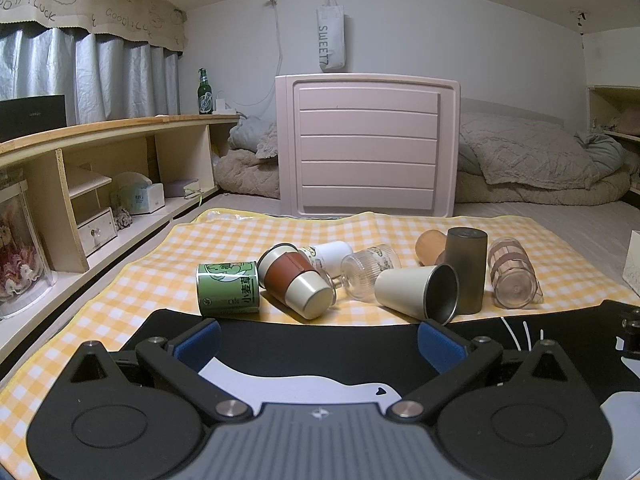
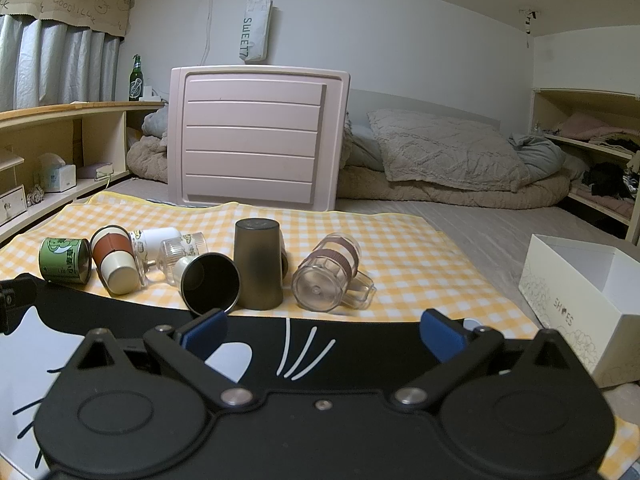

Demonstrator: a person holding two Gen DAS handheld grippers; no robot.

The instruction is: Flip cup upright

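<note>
Left wrist view first: the wooden cup [image 1: 430, 246] sits half hidden behind the dark grey tumbler [image 1: 467, 270], and the white mug [image 1: 330, 258] is partly blocked by the cup with the brown sleeve [image 1: 296, 280]. Left hand-held gripper [image 1: 320, 338] spread wide over the black mat [image 1: 320, 340], holding nothing. Straight above it in the frame, eight vessels crowd the yellow checked cloth [image 1: 160, 264]: green can [image 1: 227, 289], sleeved cup, white mug, ribbed glass [image 1: 366, 270], cream steel cup [image 1: 418, 292] with its mouth toward the camera, wooden cup, the tumbler mouth down, and a banded glass mug [image 1: 512, 276]. Six lie on their sides. Right wrist view: right hand-held gripper [image 2: 322, 332] also wide and empty, the steel cup [image 2: 210, 284] up and left of it, well apart. One white shoebox [image 2: 580, 304] at right, cut off by the frame edge.
</note>
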